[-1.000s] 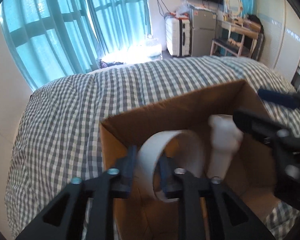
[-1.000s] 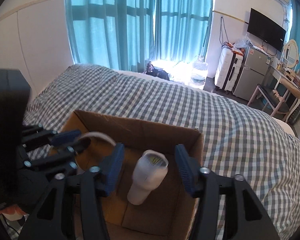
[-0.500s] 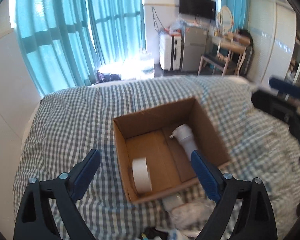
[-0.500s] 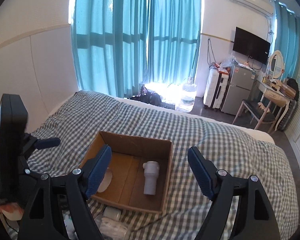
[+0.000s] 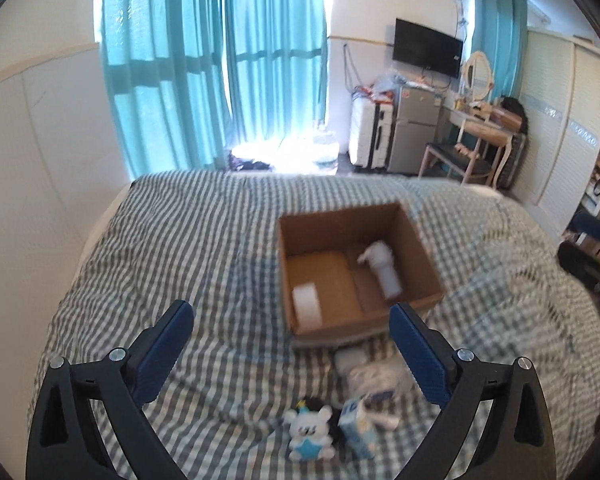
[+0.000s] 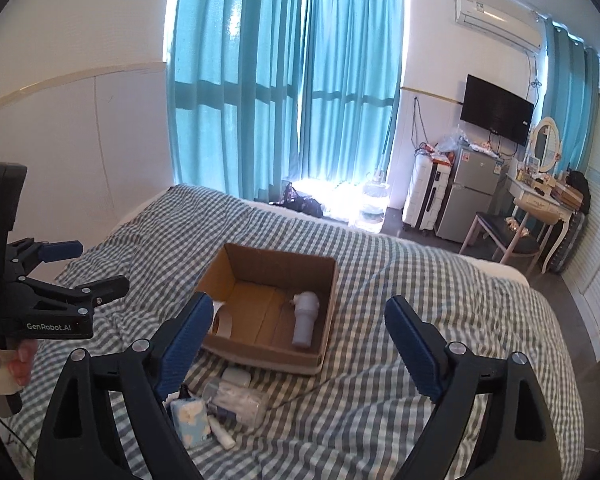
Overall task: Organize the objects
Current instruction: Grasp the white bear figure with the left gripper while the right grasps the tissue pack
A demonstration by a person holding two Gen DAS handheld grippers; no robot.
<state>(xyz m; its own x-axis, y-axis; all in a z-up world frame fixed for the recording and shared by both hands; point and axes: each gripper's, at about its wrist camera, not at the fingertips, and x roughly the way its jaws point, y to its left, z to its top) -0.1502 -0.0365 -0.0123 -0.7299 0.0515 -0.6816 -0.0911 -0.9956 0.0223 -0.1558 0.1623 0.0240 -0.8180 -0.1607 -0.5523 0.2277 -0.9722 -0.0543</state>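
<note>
While both grippers hang above the checked bed (image 6: 440, 292), each holds nothing: the left gripper (image 5: 290, 344) has its blue pads spread wide, and the right gripper (image 6: 298, 340) is just as wide. Nearest on the bed lies a loose cluster — a small white plush bear (image 5: 310, 432) with a blue star, a light-blue carton (image 5: 358, 426) beside it, a clear plastic packet (image 6: 238, 398), a thin white tube (image 6: 222, 436) and a pale soap-like bar (image 6: 237, 376), the last just in front of the box. Beyond them sits the open cardboard box (image 6: 276, 268). Inside it are two things — a roll of white tape (image 5: 306, 306) on edge against the left wall, and a white bottle (image 6: 306, 316) lying on the floor of the box toward the right wall, well apart from the tape. Farther off, teal curtains (image 6: 284, 80) cover the window.
</note>
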